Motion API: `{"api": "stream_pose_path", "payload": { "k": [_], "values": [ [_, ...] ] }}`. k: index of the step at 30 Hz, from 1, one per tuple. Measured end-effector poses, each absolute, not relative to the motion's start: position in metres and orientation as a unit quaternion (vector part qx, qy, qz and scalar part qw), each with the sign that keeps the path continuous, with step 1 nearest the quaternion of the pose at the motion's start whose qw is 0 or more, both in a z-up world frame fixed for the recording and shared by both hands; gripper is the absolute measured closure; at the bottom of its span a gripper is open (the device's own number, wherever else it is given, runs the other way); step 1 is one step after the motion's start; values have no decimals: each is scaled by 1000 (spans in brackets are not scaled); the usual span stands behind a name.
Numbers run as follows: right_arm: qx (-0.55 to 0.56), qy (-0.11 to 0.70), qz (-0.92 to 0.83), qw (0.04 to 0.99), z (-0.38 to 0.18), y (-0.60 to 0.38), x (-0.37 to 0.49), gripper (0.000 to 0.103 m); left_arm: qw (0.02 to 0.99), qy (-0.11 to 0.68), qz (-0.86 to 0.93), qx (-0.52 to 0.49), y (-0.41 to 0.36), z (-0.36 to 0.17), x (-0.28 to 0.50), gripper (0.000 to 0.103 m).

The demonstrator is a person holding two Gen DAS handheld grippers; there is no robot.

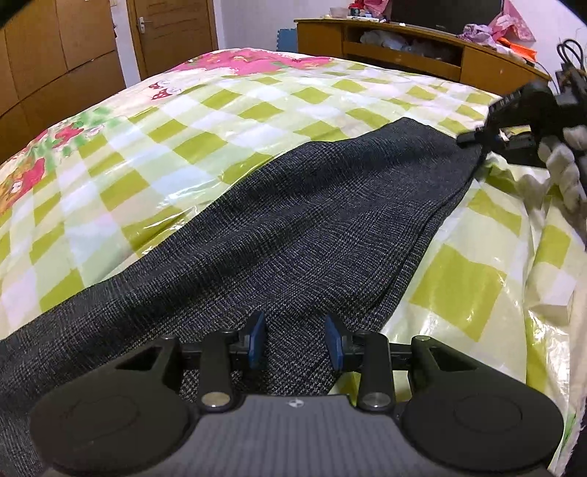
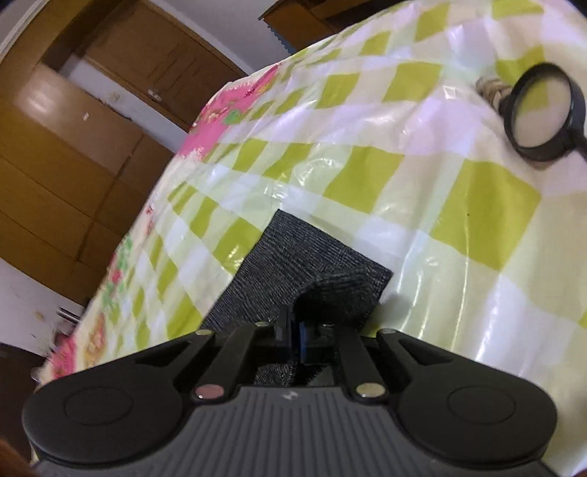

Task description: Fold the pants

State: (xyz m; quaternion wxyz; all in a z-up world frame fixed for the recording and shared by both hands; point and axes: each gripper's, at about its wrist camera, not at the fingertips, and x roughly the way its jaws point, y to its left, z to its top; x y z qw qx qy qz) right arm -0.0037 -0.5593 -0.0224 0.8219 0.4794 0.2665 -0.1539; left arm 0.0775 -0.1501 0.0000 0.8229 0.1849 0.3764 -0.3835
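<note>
Dark grey checked pants [image 1: 293, 220] lie stretched along the bed, reaching from the near left to the far right in the left wrist view. My left gripper [image 1: 295, 339] is open, its blue pads apart just over the near part of the pants. My right gripper [image 1: 473, 137] is at the far end of the pants, shut on the hem. In the right wrist view my right gripper [image 2: 293, 330] pinches the pants end [image 2: 315, 264], which folds up over the fingers.
The bed has a glossy green-and-white checked cover [image 1: 220, 121]. A black magnifying glass [image 2: 539, 113] lies on it at the far right. A wooden shelf unit [image 1: 403, 44] stands behind the bed; wardrobes and a door [image 1: 172, 33] lie to the left.
</note>
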Motion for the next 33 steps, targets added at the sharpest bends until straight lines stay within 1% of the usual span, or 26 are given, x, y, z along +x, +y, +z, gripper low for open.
{"api": "stream_pose_path", "payload": {
  "k": [2,4,5,7,9,11,12,14,18,20,23,28,30,31,32,33],
  "values": [
    [488,268,-149,817,-21,-564,2,92,822,375,-386,187,-151,2,78,56],
    [480,280,-154,817,-13,-565,18,92,823,369,-387,188,-154,5,80,56],
    [471,279,-154,823,-5,-561,25,97,826,364,-387,189,-154,9,80,56],
    [462,248,-121,843,19,-556,38,98,831,356,-386,183,-153,15,80,56],
    [466,188,-65,862,55,-548,37,98,837,348,-386,171,-149,23,80,56],
    [447,141,-29,883,80,-539,27,99,840,343,-387,165,-146,26,80,55],
    [435,135,-32,890,85,-535,22,99,839,345,-387,165,-146,25,81,55],
    [447,149,-59,880,68,-541,13,99,835,356,-385,170,-148,17,82,55],
    [494,254,-156,817,-10,-565,1,99,824,376,-383,183,-153,0,80,55],
    [514,268,-169,797,-32,-570,-8,99,823,376,-384,185,-154,0,79,55],
    [522,261,-166,795,-33,-570,-13,99,823,375,-383,188,-157,3,81,55],
    [506,230,-146,819,3,-569,-13,99,828,364,-386,182,-155,12,77,55],
    [489,249,-158,821,-1,-571,-8,99,824,370,-385,187,-156,8,76,55],
    [478,279,-170,816,-8,-573,-3,99,823,373,-383,193,-155,5,73,55],
    [469,309,-189,806,-15,-573,-1,98,824,371,-382,196,-153,4,71,55],
    [461,315,-196,806,-17,-571,-6,94,825,368,-382,194,-150,6,69,55]
  ]
}}
